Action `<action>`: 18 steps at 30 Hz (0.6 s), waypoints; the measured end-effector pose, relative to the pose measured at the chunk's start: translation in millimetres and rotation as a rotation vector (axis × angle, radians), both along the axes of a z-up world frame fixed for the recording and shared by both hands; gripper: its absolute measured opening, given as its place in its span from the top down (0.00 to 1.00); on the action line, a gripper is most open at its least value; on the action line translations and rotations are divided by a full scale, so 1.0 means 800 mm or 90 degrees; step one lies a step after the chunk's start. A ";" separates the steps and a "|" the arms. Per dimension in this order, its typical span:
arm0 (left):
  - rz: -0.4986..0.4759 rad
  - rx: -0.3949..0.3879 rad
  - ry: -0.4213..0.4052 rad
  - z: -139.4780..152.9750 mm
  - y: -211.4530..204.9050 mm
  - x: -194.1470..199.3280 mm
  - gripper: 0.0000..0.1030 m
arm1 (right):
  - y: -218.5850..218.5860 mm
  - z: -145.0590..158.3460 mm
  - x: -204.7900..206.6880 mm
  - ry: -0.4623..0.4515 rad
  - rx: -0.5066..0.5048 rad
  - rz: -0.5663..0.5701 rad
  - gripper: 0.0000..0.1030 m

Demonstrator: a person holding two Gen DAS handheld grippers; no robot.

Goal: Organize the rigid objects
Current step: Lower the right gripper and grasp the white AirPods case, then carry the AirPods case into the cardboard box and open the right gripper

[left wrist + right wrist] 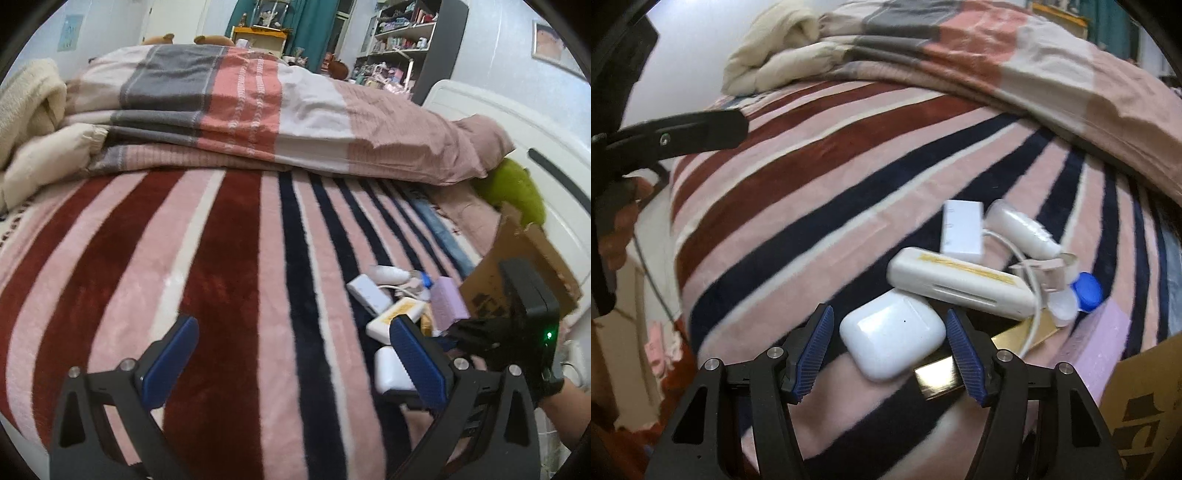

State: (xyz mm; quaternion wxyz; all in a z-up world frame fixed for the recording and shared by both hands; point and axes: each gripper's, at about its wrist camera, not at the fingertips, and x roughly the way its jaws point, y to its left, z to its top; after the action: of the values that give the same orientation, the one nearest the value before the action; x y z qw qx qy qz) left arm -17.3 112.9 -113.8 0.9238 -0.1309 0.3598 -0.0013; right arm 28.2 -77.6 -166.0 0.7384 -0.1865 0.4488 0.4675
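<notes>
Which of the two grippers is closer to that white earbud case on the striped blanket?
Right. The right gripper has its blue fingers on either side of the white earbud case, apparently not pressing it yet. The left gripper hovers open over bare striped blanket beside the pile.

The cardboard box point(1145, 406) is cut off at the frame's edge; the gold item point(938, 376) lies partly hidden under the earbud case point(892, 338).
</notes>
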 end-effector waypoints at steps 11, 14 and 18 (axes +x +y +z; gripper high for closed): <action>-0.156 -0.039 0.068 -0.022 -0.011 0.019 0.01 | 0.020 -0.010 -0.019 -0.062 -0.040 0.066 0.48; -0.222 -0.074 0.067 -0.007 -0.030 0.022 0.02 | 0.012 0.009 -0.021 -0.076 -0.012 0.050 0.48; -0.289 -0.098 0.053 0.030 -0.063 0.036 0.17 | 0.004 0.064 -0.030 -0.107 0.050 0.051 0.48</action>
State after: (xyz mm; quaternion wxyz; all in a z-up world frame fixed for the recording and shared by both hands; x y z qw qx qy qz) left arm 11.3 62.8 -89.5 0.8716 -0.1167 0.4164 -0.2309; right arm 4.5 -74.0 -114.7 0.7609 -0.2136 0.3586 0.4968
